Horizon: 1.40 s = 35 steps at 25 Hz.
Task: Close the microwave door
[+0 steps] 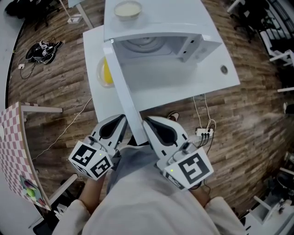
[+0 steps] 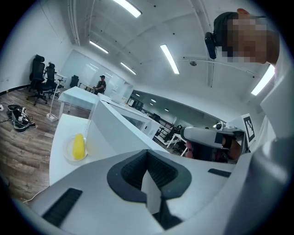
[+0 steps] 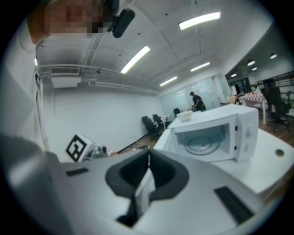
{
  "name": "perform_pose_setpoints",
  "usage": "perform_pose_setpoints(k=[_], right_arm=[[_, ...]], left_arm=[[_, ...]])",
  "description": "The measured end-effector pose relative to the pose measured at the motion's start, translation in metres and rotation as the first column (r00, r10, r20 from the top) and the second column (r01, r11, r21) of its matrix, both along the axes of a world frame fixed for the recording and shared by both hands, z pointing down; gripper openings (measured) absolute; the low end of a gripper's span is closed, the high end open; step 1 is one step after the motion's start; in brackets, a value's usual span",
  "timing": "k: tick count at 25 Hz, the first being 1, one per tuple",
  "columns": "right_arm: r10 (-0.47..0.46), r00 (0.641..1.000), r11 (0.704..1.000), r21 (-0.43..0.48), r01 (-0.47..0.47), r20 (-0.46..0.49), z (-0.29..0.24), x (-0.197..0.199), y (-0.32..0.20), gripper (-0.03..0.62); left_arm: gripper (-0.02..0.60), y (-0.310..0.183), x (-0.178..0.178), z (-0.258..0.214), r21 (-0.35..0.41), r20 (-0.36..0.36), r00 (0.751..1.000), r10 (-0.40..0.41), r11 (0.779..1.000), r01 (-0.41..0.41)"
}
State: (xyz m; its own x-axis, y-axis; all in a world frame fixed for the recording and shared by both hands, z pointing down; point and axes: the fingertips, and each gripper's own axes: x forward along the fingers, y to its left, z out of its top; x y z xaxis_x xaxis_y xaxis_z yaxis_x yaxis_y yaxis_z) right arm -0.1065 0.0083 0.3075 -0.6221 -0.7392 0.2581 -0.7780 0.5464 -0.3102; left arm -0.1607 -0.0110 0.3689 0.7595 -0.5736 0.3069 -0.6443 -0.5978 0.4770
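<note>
The white table (image 1: 197, 85) is filling the upper middle of the head view, with wooden floor (image 1: 55, 92) lying around it. The white microwave (image 1: 183, 43) is sitting on the table toward 12 o'clock. Its cavity is gaping toward the person and the glass turntable (image 1: 144, 43) is showing inside. The microwave door (image 1: 120, 87) is standing wide open, hinged at the cavity's left corner. It is reaching out past the table's near edge toward 6 o'clock, where its free end is lying between the two grippers.

The left gripper (image 1: 122, 119) is hovering just beside the door's outer face at 7 o'clock, its jaws pressed together on nothing. The right gripper (image 1: 147, 121) is sitting just beside the inner face at 5 o'clock, its jaws likewise clenched and empty. Each gripper's cube (image 1: 190, 169) is showing black-and-white square markers.

Bare tabletop is lying open from the door round to 3 o'clock. A cream bowl (image 1: 127, 9) is resting on the microwave's roof. A yellow item (image 1: 107, 73) is lying on a plate (image 2: 69, 158) at 10 o'clock, on the door's far side.
</note>
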Motion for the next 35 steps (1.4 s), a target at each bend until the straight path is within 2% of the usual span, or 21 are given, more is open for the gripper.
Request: perform_pose_setpoints(k=[35], right_arm=[[0.084, 0.996, 0.996, -0.018, -0.083, 0.017, 0.004, 0.040, -0.007, 0.023]], left_arm=[[0.018, -0.013, 0.042, 0.006, -0.035, -0.017, 0.996, 0.084, 0.996, -0.084]])
